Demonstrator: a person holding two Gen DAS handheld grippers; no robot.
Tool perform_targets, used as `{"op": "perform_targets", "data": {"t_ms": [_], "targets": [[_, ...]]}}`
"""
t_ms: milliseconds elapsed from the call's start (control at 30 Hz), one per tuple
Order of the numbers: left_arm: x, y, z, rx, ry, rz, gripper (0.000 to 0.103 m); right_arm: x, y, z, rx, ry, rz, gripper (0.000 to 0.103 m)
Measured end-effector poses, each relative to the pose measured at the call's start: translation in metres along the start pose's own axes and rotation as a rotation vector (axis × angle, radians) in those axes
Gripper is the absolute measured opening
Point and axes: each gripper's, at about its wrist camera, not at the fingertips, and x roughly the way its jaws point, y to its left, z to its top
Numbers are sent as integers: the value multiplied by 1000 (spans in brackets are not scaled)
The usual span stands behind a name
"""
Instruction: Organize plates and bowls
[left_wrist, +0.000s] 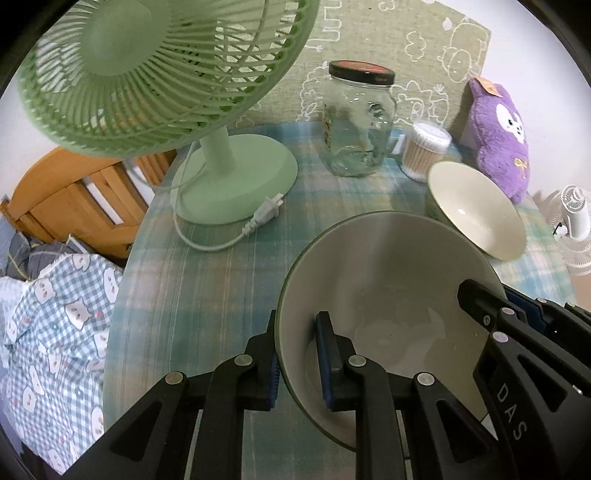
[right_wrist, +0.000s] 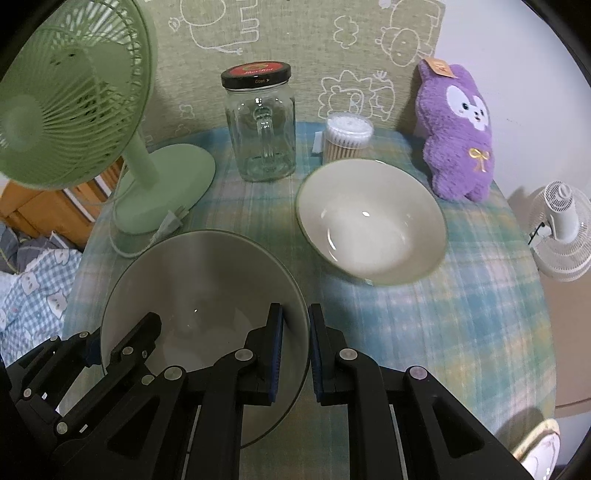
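Both grippers pinch one grey-green bowl by opposite rims near the table's front edge: left gripper and right gripper jaws closed tight on the rim wall. It looks like glazed ceramic, so probably rigid, heavyish, slick, chippable; keep it level. The cream bowl sits toward the back right, likely the stacking target.

I can't see table under big grey round bowl. Green plastic fan's cage cut off at edge. Jar lid words too small for me.
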Motion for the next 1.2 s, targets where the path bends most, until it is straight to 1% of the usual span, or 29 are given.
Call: {"op": "perform_targets", "data": {"t_ms": [300, 767, 967, 1200], "targets": [[-44, -19, -27, -20, -19, 11, 15, -48, -18, -31, -4, -25, 17, 16], [-124, -57, -64, -18, -86, 27, 15, -133, -62, -74, -2, -90, 35, 16], [-149, -72, -88, -22, -103, 31, 15, -158, -78, -97, -4, -104, 40, 16], [-158, -88, -124, -30, -88, 33, 15, -168, -95, -133, -20, -88, 42, 16]]}}
